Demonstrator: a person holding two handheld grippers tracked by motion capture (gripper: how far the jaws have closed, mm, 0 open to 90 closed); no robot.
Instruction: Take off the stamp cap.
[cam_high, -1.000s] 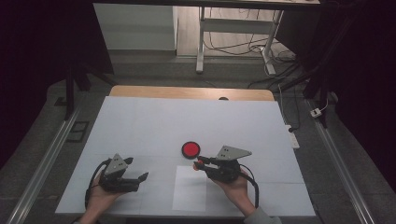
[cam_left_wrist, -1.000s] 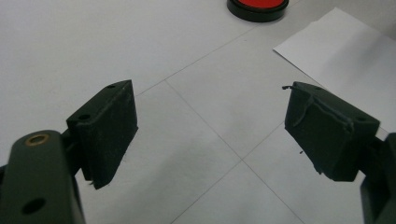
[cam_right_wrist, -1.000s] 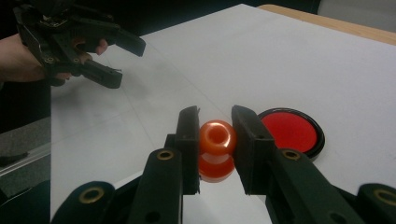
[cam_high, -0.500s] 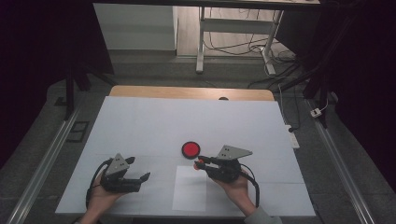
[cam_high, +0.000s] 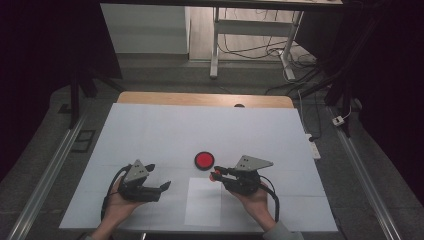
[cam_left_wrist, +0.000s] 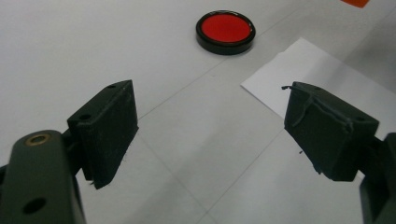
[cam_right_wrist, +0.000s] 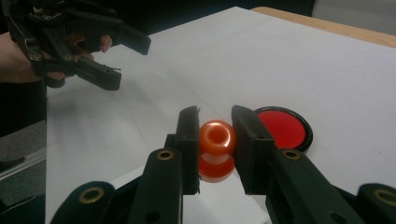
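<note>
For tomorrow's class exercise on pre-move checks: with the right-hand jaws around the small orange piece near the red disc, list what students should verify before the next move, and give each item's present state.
1. Right gripper clamps the orange piece, a pad on each side: ok.
2. Orange piece sits centred between the pads, not slipping out at the tips: ok.
3. Red disc lies flat on the table, apart from the held piece: ok.
4. Left gripper is open with nothing between its jaws: ok.
5. Left gripper is off to the side of the white sheet, out of the right gripper's way to the disc: ok.
6. Whether the orange piece is lifted clear of the table: cannot tell.
</note>
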